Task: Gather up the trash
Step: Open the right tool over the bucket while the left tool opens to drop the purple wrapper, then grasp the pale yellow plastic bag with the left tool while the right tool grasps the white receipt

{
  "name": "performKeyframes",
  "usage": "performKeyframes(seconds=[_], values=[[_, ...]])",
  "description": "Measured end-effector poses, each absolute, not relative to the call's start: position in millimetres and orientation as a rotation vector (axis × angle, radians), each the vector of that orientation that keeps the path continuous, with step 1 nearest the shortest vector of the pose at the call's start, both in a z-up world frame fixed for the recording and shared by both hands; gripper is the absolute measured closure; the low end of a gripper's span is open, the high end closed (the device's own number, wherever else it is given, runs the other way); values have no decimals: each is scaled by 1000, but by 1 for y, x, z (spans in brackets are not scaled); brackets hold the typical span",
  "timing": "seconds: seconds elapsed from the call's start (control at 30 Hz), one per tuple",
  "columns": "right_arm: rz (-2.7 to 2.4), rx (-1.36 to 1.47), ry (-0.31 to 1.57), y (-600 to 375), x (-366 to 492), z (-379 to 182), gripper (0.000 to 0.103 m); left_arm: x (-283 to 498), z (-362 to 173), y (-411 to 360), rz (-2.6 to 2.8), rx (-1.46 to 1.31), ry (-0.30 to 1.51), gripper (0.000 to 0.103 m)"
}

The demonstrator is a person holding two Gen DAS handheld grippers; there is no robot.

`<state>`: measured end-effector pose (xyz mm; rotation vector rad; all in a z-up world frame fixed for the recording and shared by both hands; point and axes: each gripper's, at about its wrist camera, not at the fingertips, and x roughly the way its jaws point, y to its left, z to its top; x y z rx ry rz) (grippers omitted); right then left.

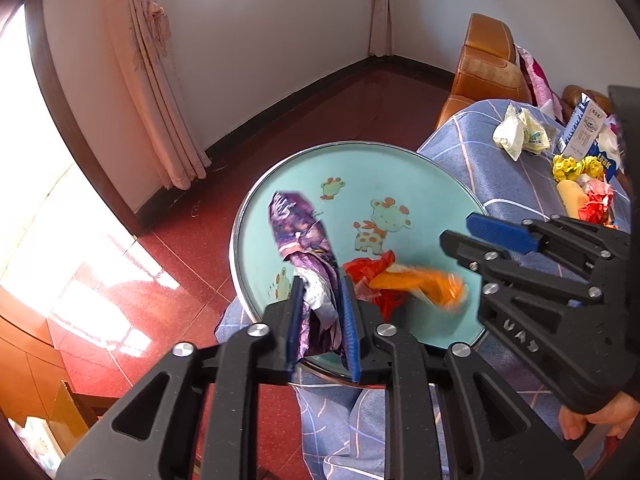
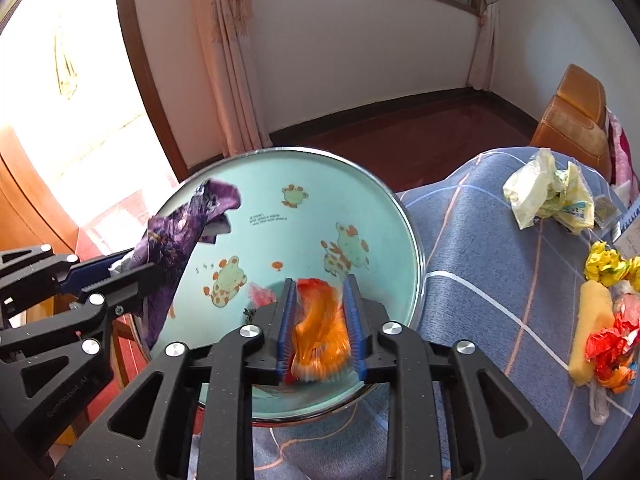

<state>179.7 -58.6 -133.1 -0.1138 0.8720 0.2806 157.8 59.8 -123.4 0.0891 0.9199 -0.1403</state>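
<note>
Centrally, a purple wrapper (image 1: 296,232) is held over the basin (image 1: 400,184), clamped between the pads of the left gripper (image 1: 322,284); both pads are touched by the foil, and its free end is raised above the basin's left side. An orange wrapper (image 1: 420,284) is seen blurred inside the basin, beside a red wrapper (image 1: 364,268) lying on the basin's floor. It is framed by the jaws of the right gripper (image 2: 318,284) but is gripped by neither pad, so these jaws are parted and nothing is carried by them. The right gripper is poised above the basin's near right part, and a person's hand (image 1: 596,420) is seen on its handle.

The basin, teal and printed with cartoon animals, is set on a blue checked cloth (image 1: 480,152). To the right of the basin, more trash is spread over the cloth: crumpled pale yellow bags (image 1: 516,132), a yellow paper ball (image 1: 572,166), a crumpled red wrapper (image 1: 598,204) and a blue and white carton (image 1: 582,132). Beyond the basin, an orange sofa (image 1: 484,64) is seen.
</note>
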Motion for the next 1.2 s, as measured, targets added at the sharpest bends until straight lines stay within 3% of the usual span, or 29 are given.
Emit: performKeyframes(seconds=[0.2, 0.53, 1.2], values=[[244, -71, 829, -75, 170, -116, 77, 153, -116, 61, -99, 111, 895, 54], [168, -23, 793, -108, 146, -106, 70, 145, -101, 49, -85, 143, 862, 39], [-92, 65, 770, -232, 90, -106, 70, 131, -99, -21, -249, 189, 857, 39]])
